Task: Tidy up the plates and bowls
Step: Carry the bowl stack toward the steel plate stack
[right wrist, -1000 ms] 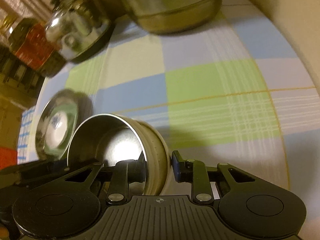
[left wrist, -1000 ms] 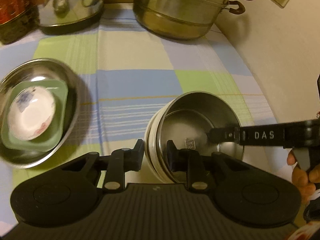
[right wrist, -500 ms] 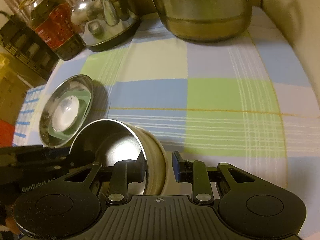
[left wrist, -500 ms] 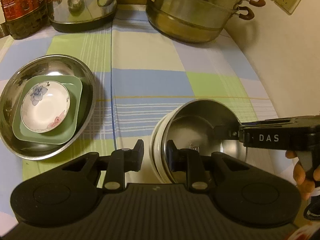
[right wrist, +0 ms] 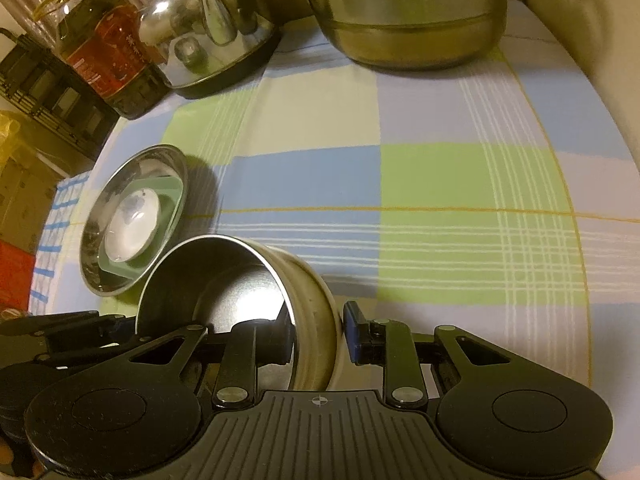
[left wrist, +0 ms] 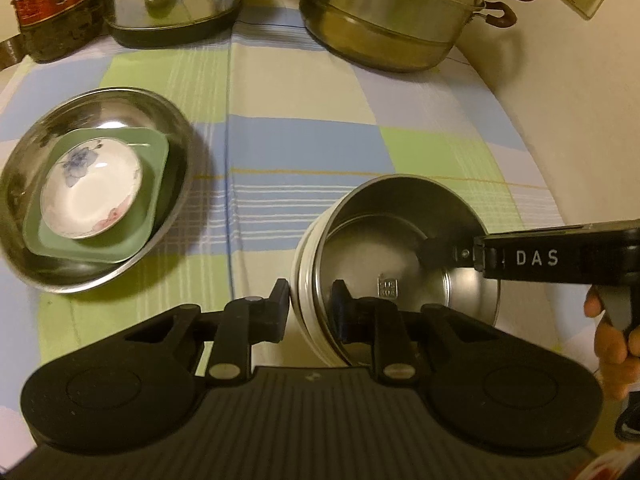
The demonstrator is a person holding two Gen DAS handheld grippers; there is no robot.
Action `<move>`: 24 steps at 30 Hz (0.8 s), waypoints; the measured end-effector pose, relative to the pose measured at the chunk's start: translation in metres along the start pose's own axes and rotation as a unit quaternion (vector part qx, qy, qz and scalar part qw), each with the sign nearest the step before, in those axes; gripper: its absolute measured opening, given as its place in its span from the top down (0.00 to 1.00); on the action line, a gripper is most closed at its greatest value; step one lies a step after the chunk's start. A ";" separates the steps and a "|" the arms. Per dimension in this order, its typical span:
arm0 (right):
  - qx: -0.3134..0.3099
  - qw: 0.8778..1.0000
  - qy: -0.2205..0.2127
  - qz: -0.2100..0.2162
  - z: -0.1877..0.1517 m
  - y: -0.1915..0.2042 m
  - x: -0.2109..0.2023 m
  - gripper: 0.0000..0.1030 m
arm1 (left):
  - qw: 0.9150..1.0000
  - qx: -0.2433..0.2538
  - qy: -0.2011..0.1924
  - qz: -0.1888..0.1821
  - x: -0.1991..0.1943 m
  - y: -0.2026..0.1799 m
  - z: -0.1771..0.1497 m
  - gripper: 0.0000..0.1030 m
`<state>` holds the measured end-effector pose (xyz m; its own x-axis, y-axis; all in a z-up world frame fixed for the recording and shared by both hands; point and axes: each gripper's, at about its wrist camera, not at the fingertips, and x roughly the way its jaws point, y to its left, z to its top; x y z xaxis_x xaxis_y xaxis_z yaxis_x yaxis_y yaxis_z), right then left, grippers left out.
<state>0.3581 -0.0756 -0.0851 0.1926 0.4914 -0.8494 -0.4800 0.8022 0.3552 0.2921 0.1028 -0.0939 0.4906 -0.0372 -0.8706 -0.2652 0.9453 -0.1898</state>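
Left wrist: two grippers (left wrist: 310, 308) (left wrist: 436, 249) straddle one steel bowl (left wrist: 404, 256).

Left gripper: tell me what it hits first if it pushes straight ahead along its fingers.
Nothing new: the left gripper already straddles the near wall of the steel bowl. Pushed on, it would likely shove that bowl toward the big steamer pot; depth is unclear.

The steel bowl (left wrist: 404, 264) has swung slightly rightward over the cloth.
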 end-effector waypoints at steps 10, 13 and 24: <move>-0.047 0.998 0.021 0.023 -0.010 0.041 0.013 0.75 | 0.998 -0.051 0.003 0.028 -0.019 0.032 -0.020 0.82; -0.050 0.998 0.025 0.024 -0.008 0.044 0.016 0.75 | 0.997 -0.066 0.002 0.024 -0.021 0.036 -0.024 0.80; -0.029 0.999 0.040 0.017 -0.020 0.041 0.015 0.75 | 0.996 -0.088 0.009 0.020 -0.014 0.038 -0.030 0.78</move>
<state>0.3240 -0.0425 -0.0913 0.1079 0.4881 -0.8661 -0.5343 0.7632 0.3635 0.2502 0.1299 -0.1028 0.4616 -0.0075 -0.8870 -0.4266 0.8749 -0.2294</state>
